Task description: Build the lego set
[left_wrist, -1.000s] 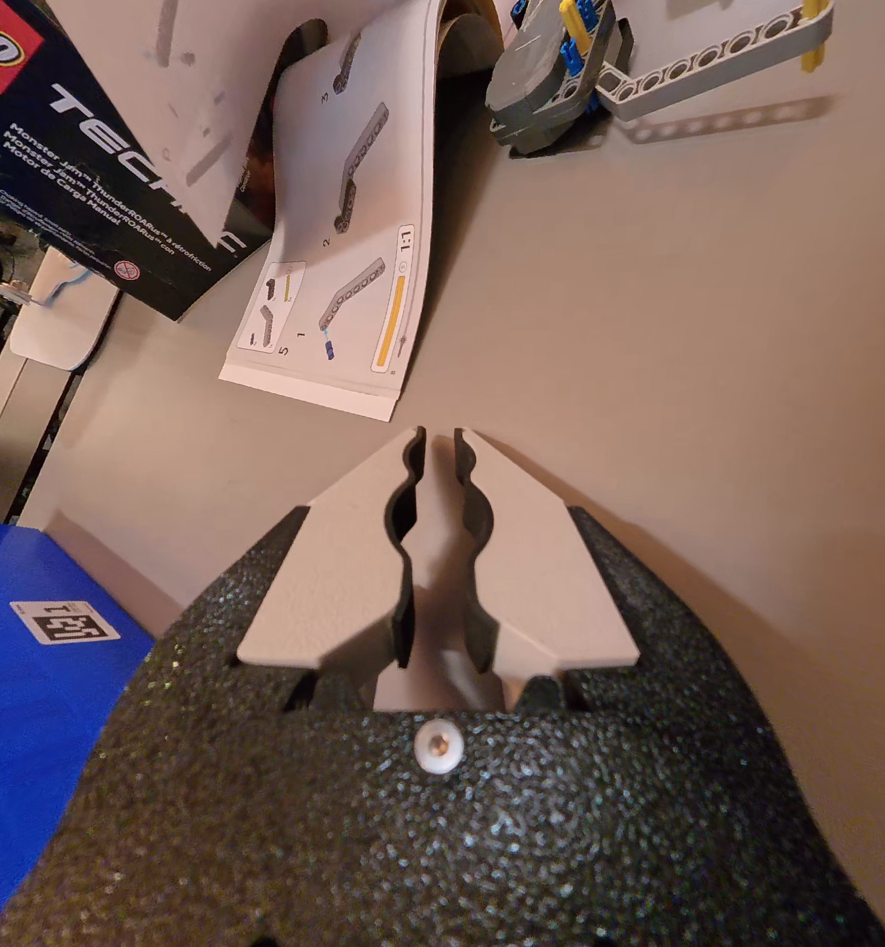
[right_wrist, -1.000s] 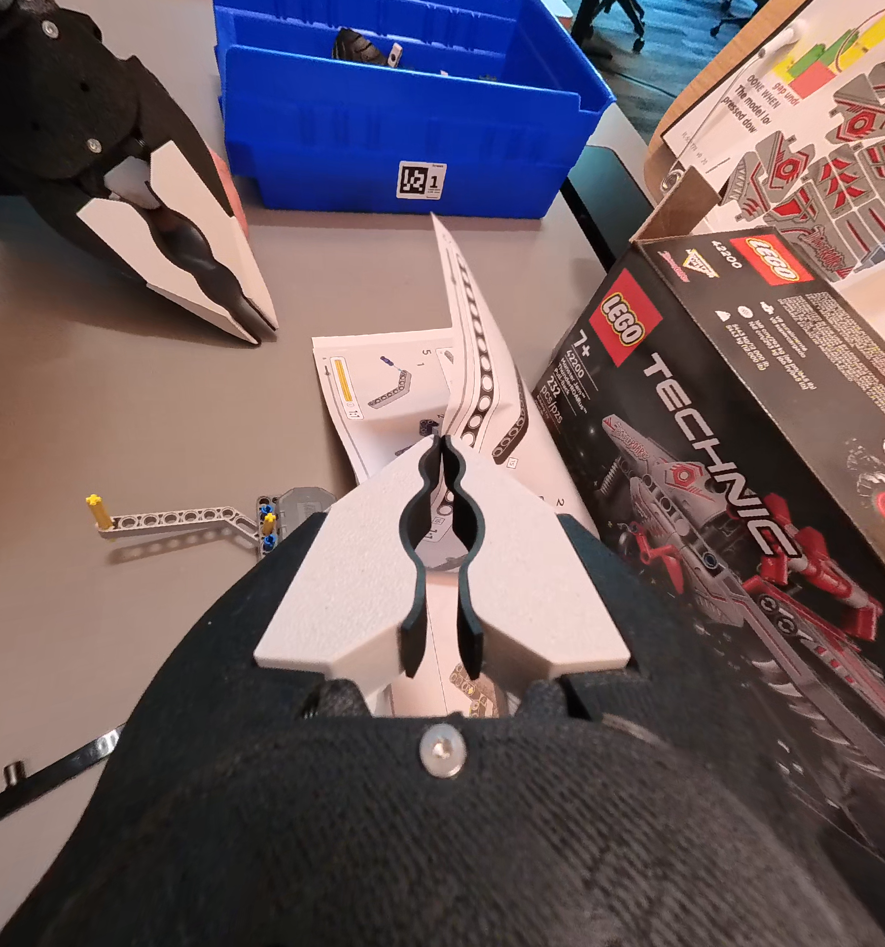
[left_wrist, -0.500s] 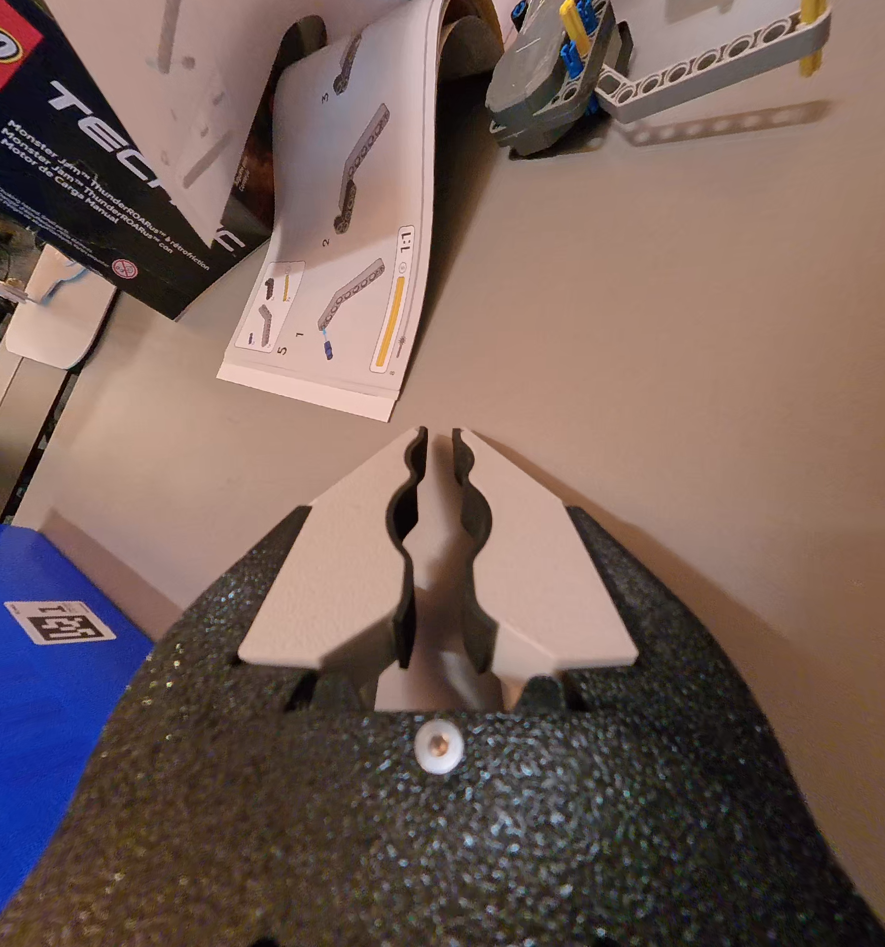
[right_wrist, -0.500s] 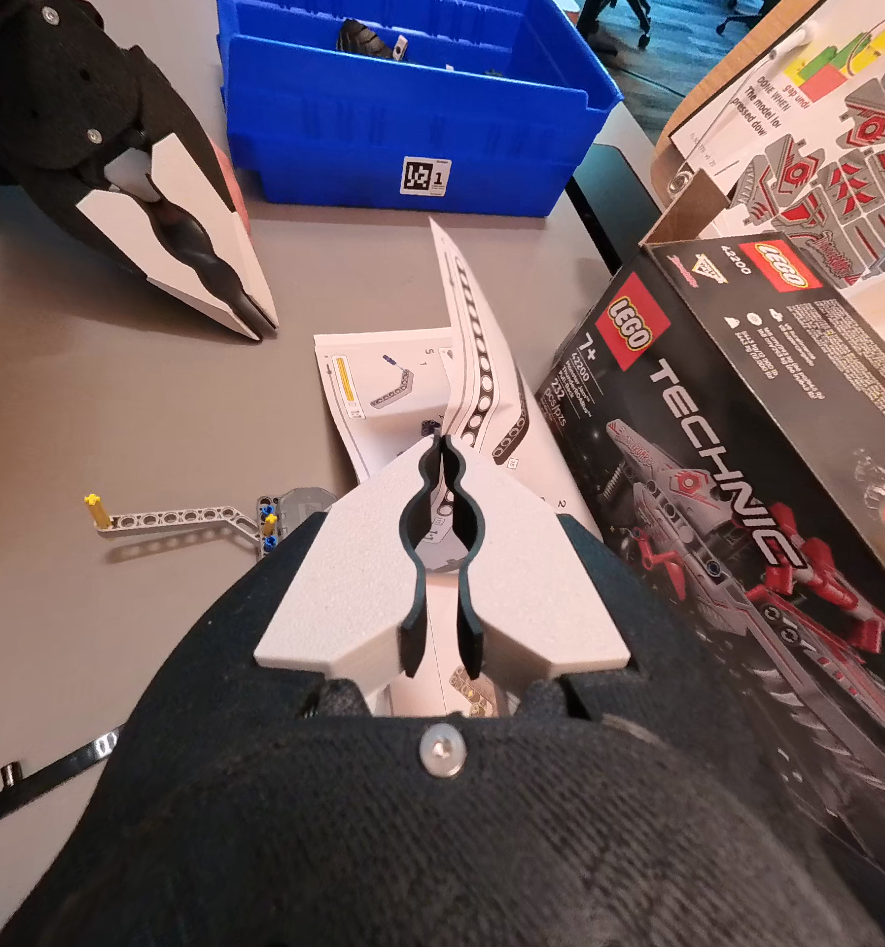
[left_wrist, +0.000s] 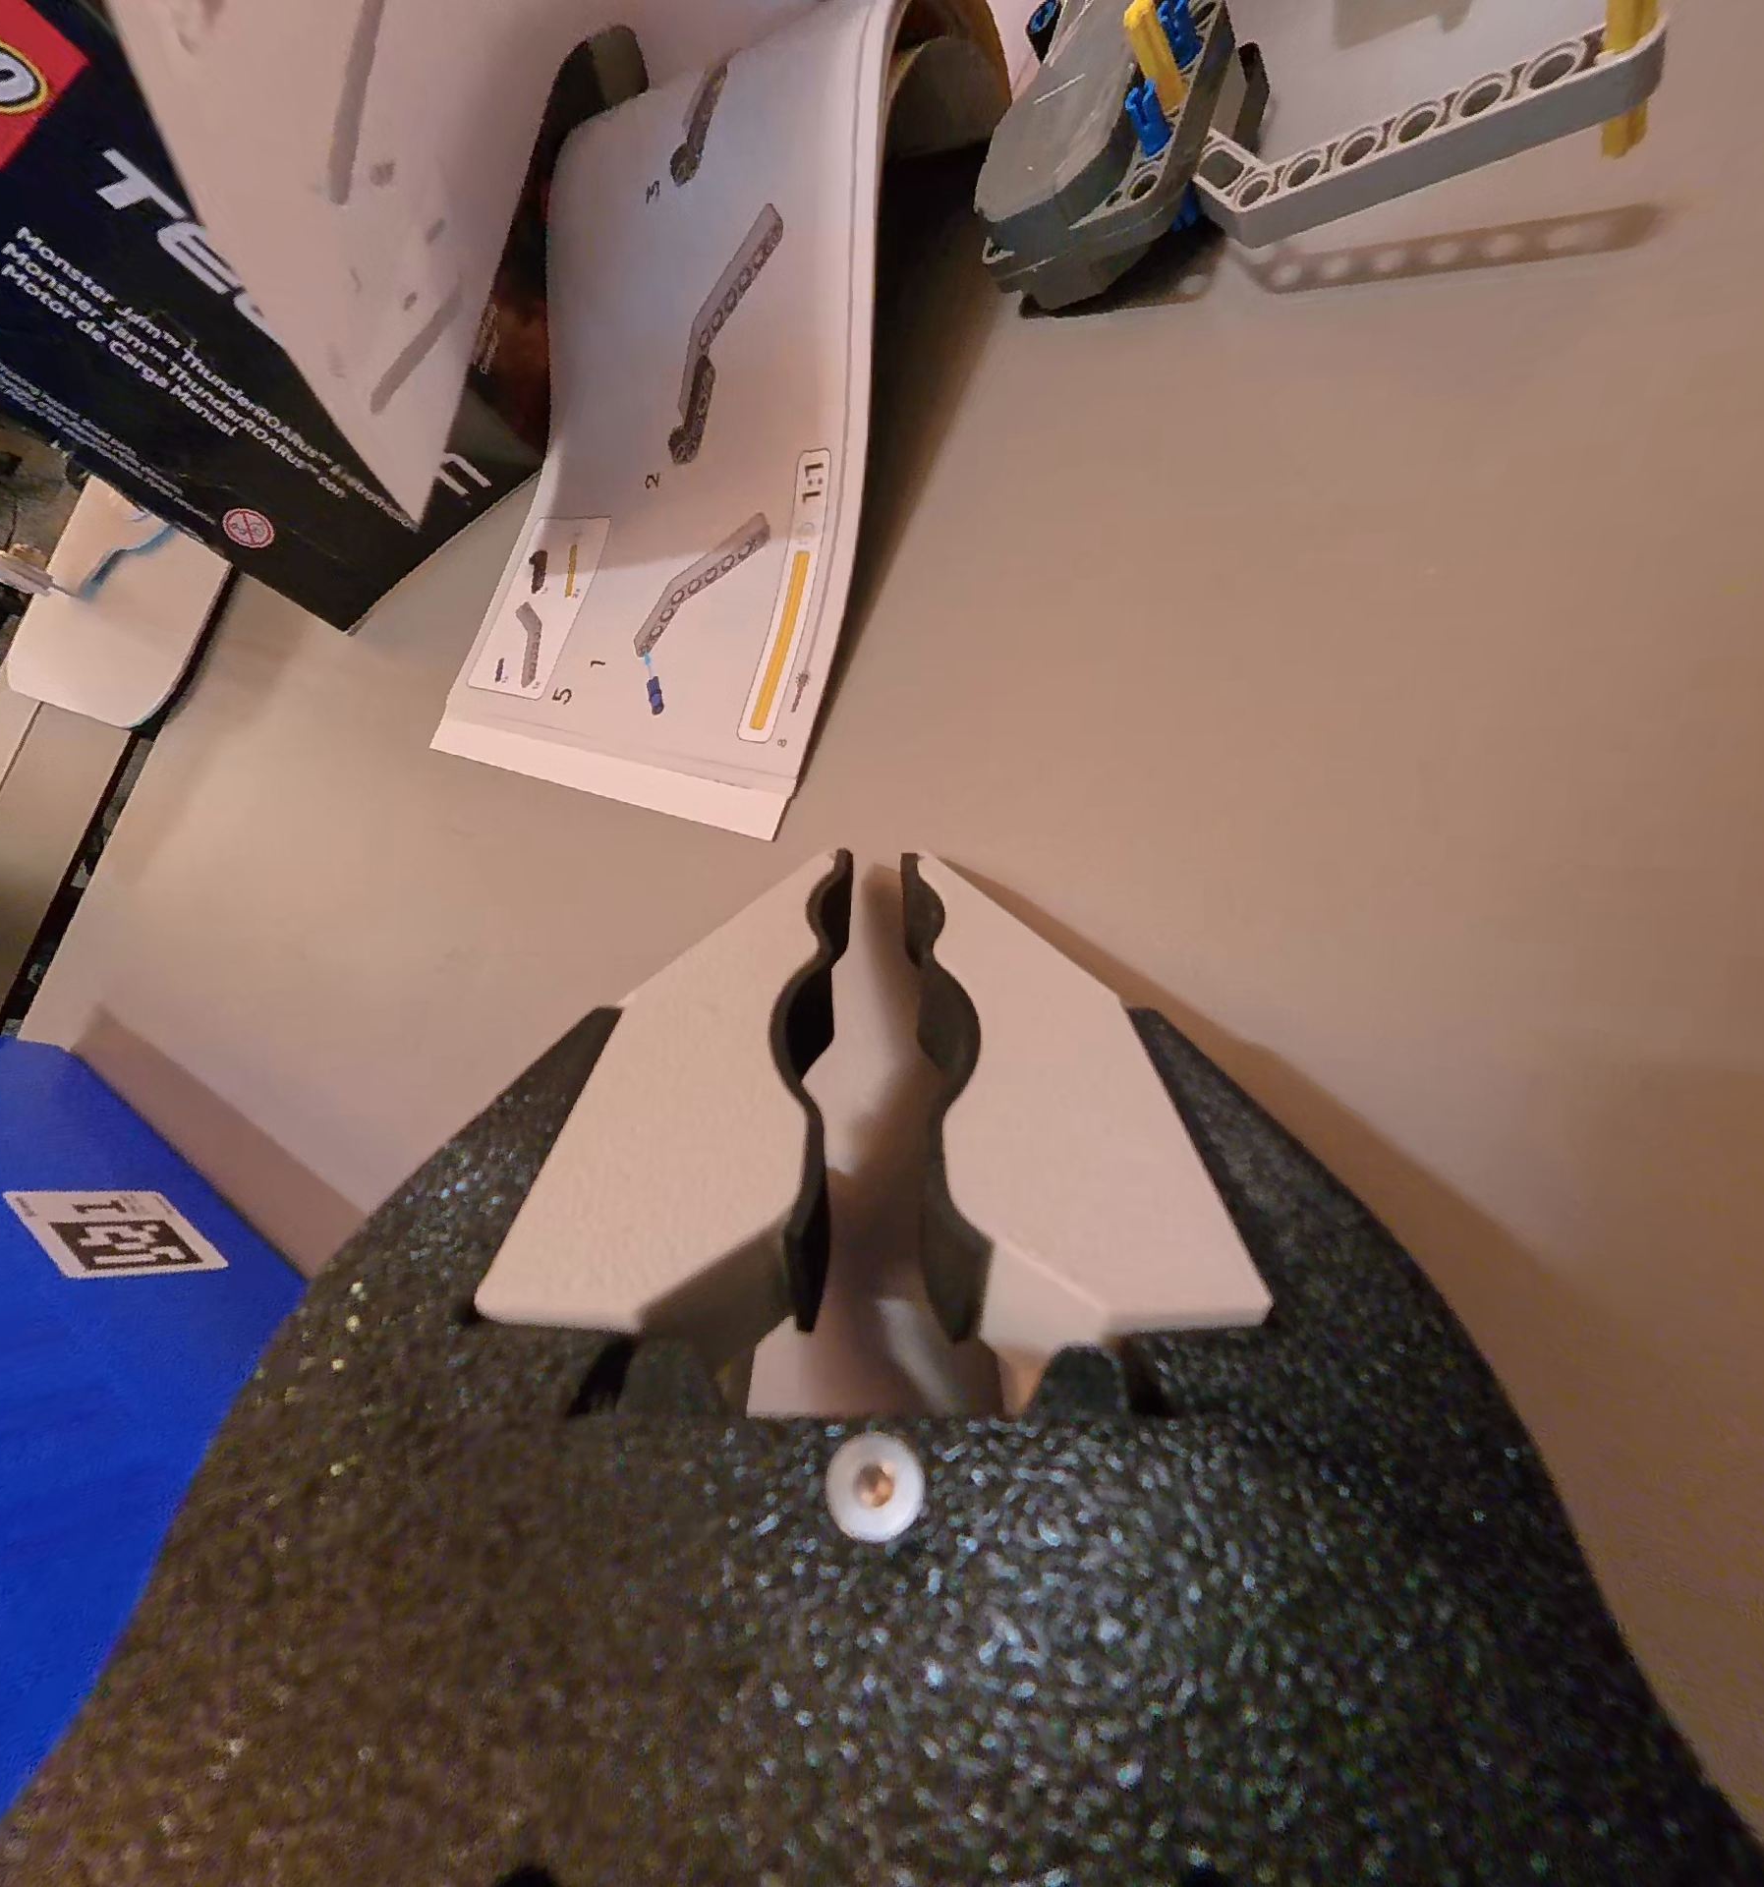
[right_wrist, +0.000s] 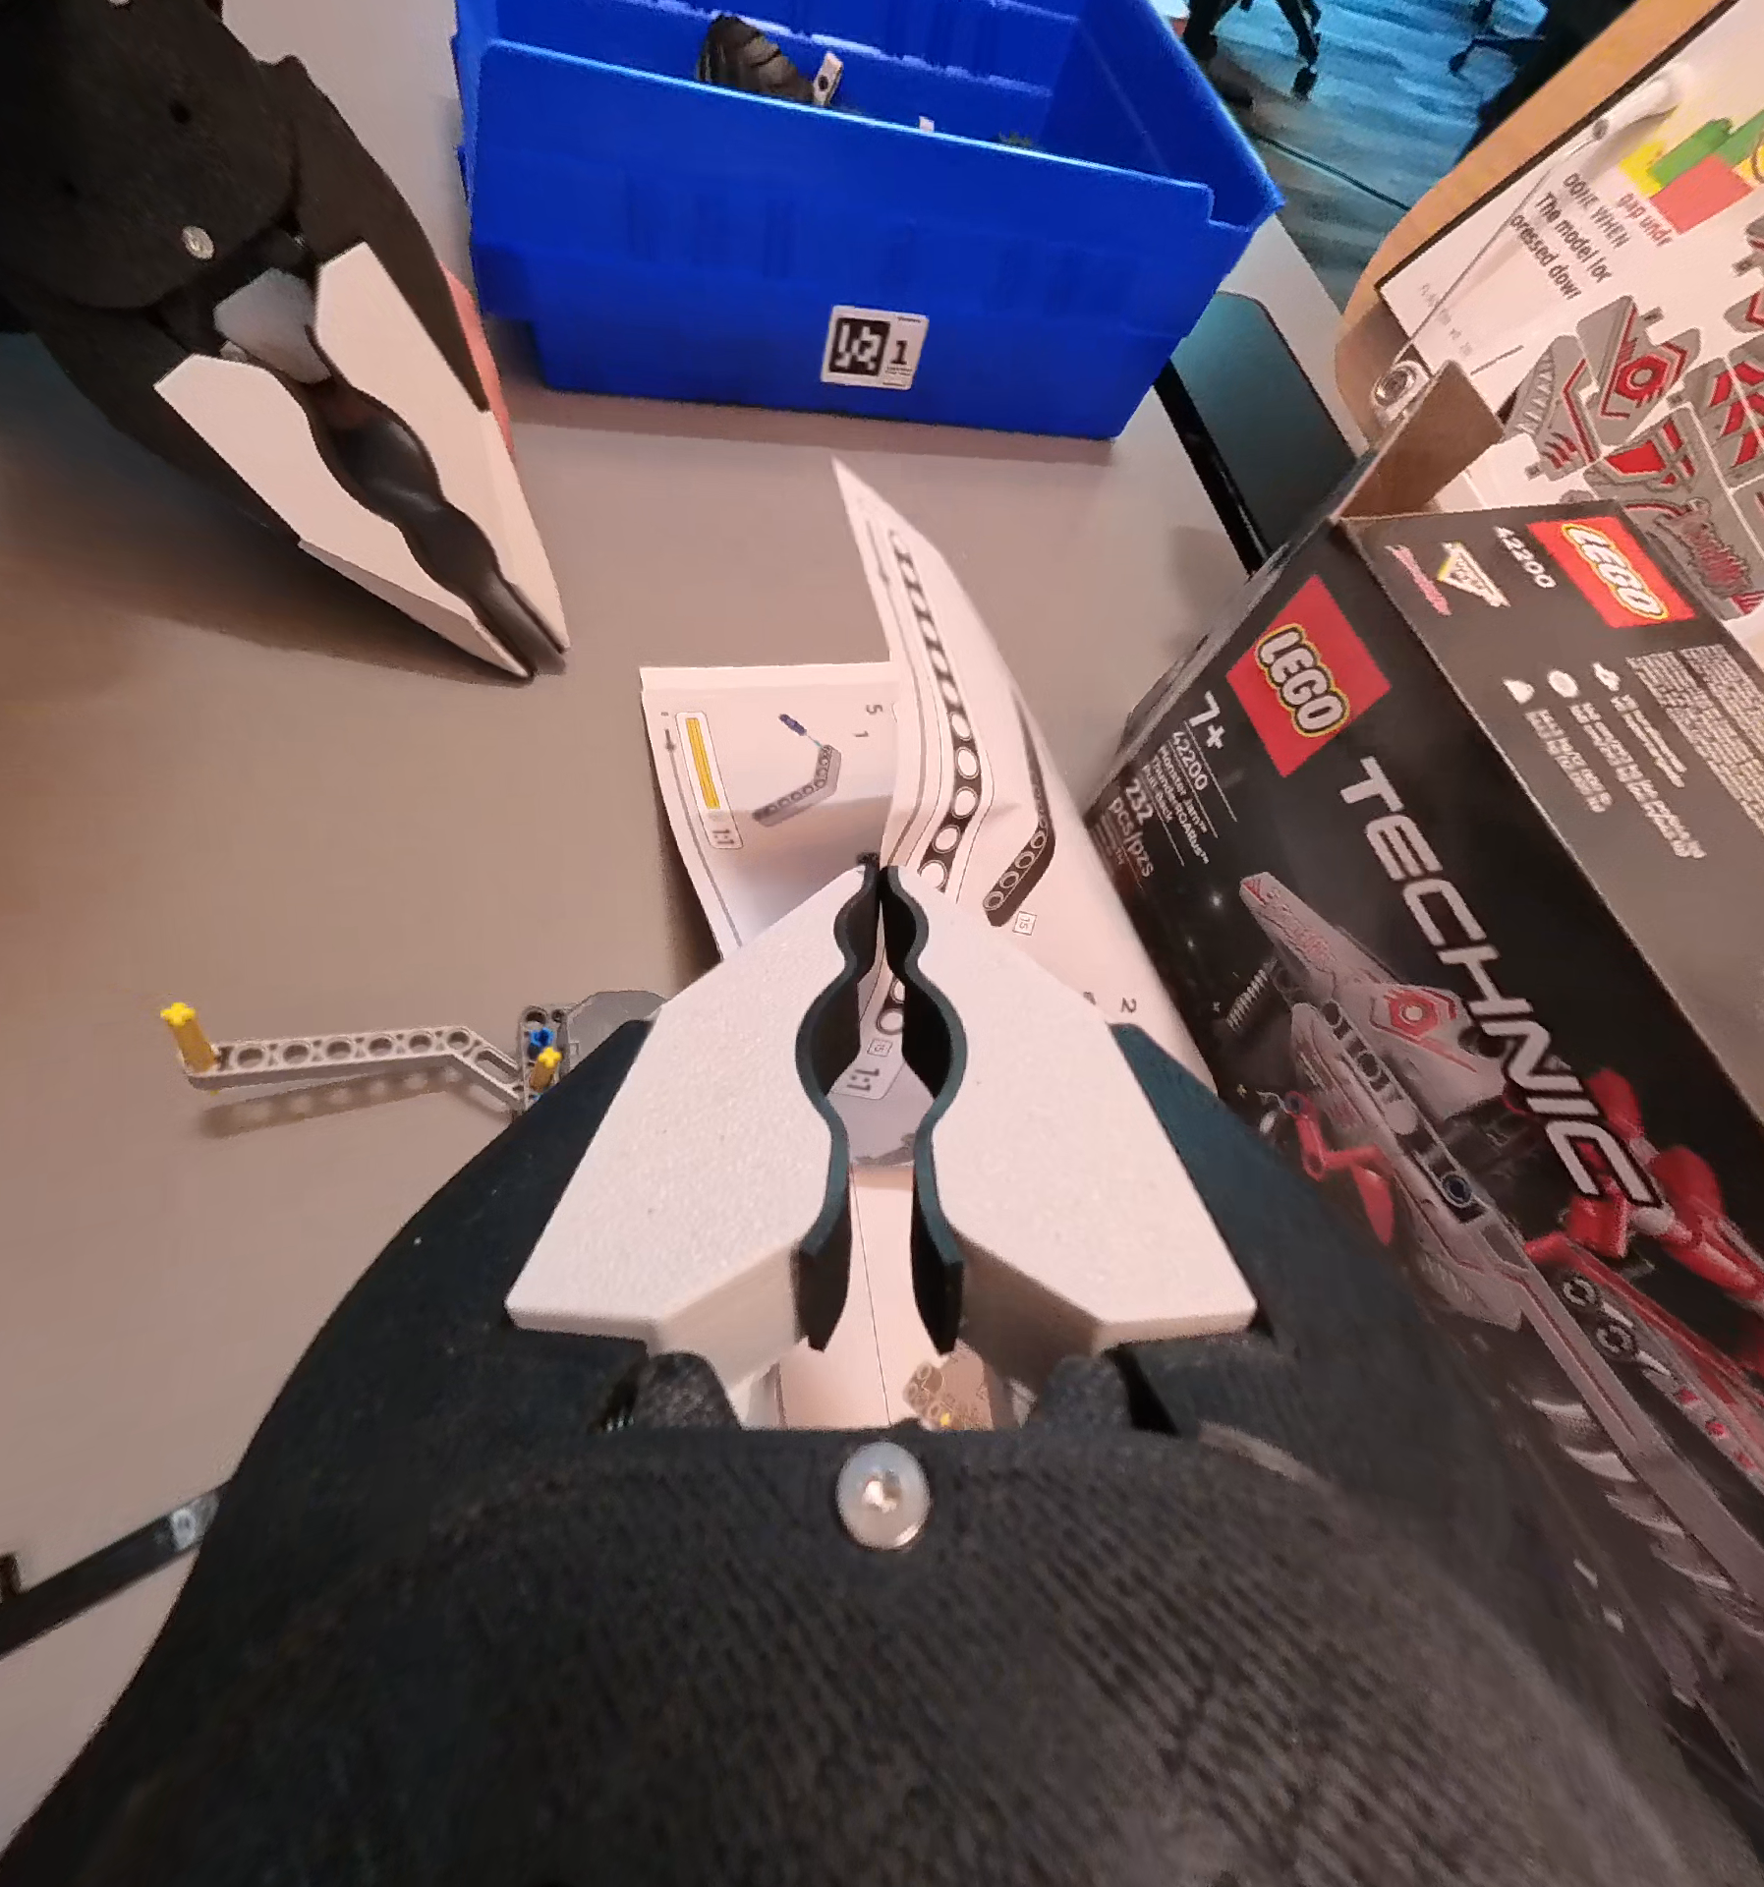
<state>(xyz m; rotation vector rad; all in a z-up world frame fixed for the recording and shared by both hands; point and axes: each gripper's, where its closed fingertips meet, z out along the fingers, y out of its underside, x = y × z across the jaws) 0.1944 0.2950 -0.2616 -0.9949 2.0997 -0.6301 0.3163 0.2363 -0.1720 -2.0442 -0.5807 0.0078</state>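
Observation:
A partly built piece lies on the grey table: a light grey bent beam (left_wrist: 1419, 153) with a yellow axle at its end, joined by blue pins to a dark grey part (left_wrist: 1071, 174). It also shows in the right wrist view (right_wrist: 347, 1052). The open instruction booklet (left_wrist: 714, 460) lies beside it (right_wrist: 786, 776). My left gripper (left_wrist: 872, 863) hovers over bare table just short of the booklet's corner, jaws nearly together and empty; it shows at the upper left of the right wrist view (right_wrist: 540, 654). My right gripper (right_wrist: 879, 876) is shut over the booklet, nothing seen in it.
The black set box (right_wrist: 1470, 919) stands to the right of the booklet (left_wrist: 142, 306). A blue parts bin (right_wrist: 857, 235) sits at the far edge (left_wrist: 61, 1379). A cardboard tray with a sticker sheet (right_wrist: 1674, 306) is behind the box. A black strap (right_wrist: 71, 1573) lies at the lower left. Tip to tip, the grippers are about 15 cm apart.
Both grippers have only drifted slightly. Nothing was taken hold of or let go, and the jaws stand as before.

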